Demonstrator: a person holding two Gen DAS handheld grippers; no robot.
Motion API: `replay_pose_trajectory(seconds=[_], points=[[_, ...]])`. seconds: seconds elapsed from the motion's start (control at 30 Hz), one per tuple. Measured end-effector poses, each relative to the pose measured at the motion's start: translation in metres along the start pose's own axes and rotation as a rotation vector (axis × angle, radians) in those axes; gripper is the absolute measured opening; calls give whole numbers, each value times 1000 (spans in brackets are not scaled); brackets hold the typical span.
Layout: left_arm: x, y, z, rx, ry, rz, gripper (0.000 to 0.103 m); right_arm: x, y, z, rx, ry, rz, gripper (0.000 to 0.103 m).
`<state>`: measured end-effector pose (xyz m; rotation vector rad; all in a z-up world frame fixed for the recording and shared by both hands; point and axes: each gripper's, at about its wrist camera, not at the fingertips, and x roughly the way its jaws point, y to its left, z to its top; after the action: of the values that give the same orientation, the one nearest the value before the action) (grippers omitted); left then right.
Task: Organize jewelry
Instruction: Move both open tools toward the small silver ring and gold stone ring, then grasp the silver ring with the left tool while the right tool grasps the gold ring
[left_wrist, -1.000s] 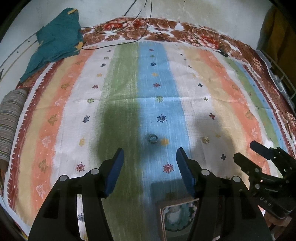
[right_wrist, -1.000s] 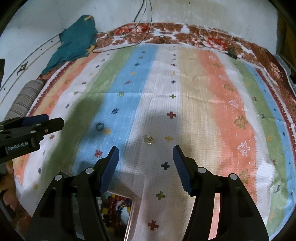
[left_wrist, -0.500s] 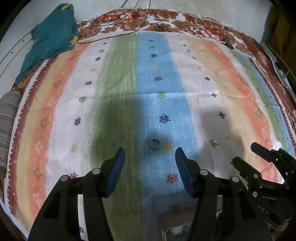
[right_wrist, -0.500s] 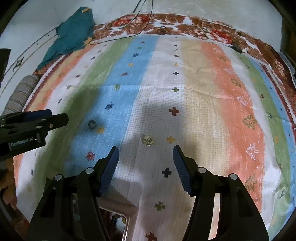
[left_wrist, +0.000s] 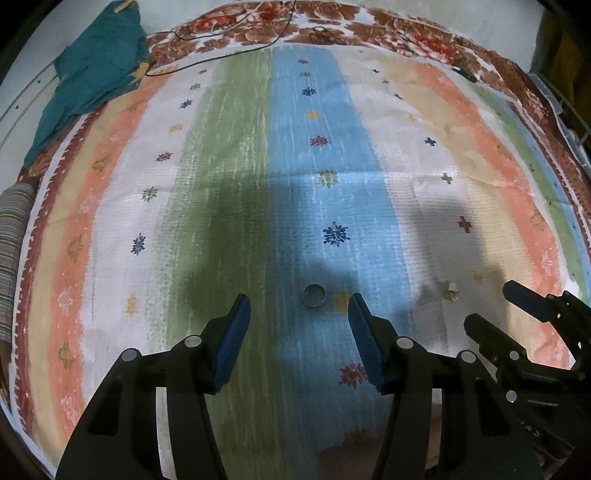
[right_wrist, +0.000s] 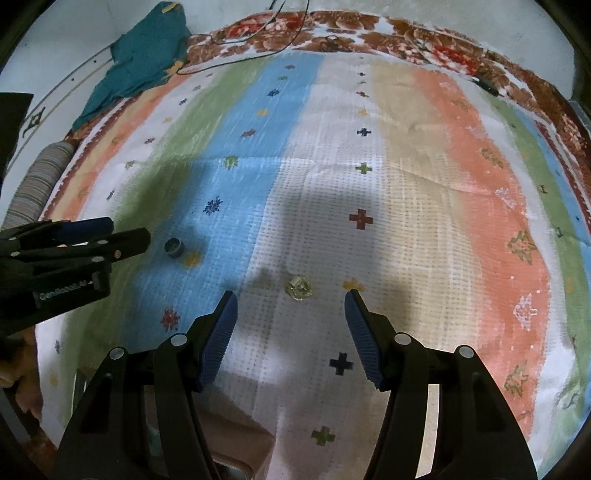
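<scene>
A dark metal ring (left_wrist: 313, 295) lies on the blue stripe of the striped cloth, just ahead of my open left gripper (left_wrist: 300, 308); it also shows in the right wrist view (right_wrist: 174, 247). A small gold and clear stone ring (right_wrist: 298, 287) lies on the white stripe, between the tips of my open right gripper (right_wrist: 290, 301); it also shows in the left wrist view (left_wrist: 449, 290). Both grippers are empty. The left gripper (right_wrist: 125, 236) shows at the left of the right wrist view, the right gripper (left_wrist: 495, 310) at the right of the left wrist view.
The striped cloth (left_wrist: 236, 155) covers the surface. A teal cloth (left_wrist: 96, 66) lies at the far left corner, a black cable (left_wrist: 221, 55) at the far edge, a striped roll (left_wrist: 11, 236) at the left. A box edge (right_wrist: 229, 469) shows under the right gripper.
Both grippers have moved forward and lower towards their rings. The jewelry box with beads has almost slid out of view beneath them. Both stay open.
</scene>
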<state>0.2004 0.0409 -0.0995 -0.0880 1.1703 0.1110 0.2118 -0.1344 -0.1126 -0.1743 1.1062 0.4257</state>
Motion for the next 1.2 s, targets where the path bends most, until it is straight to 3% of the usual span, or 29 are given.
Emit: replay_pose_trajectory(seconds=[0.07, 0.33, 0.63, 0.93, 1.03, 1.1, 1.2], points=[[6, 1, 2, 0, 13, -2, 54, 4, -1, 1, 7, 6, -2, 50], [27, 5, 9, -14, 55, -14, 54, 22, -5, 5, 19, 35, -1, 50], [46, 3, 14, 3, 94, -32, 46, 41, -4, 10, 21, 63, 1, 50], [58, 1, 15, 34, 115, -31, 45, 49, -3, 14, 19, 79, -17, 40], [57, 1, 14, 42, 106, -19, 35, 51, 0, 13, 4, 91, -23, 32], [57, 1, 14, 41, 107, -7, 21, 51, 2, 12, -2, 100, -24, 25], [57, 1, 14, 43, 113, -6, 19, 51, 3, 11, -9, 104, -26, 19]])
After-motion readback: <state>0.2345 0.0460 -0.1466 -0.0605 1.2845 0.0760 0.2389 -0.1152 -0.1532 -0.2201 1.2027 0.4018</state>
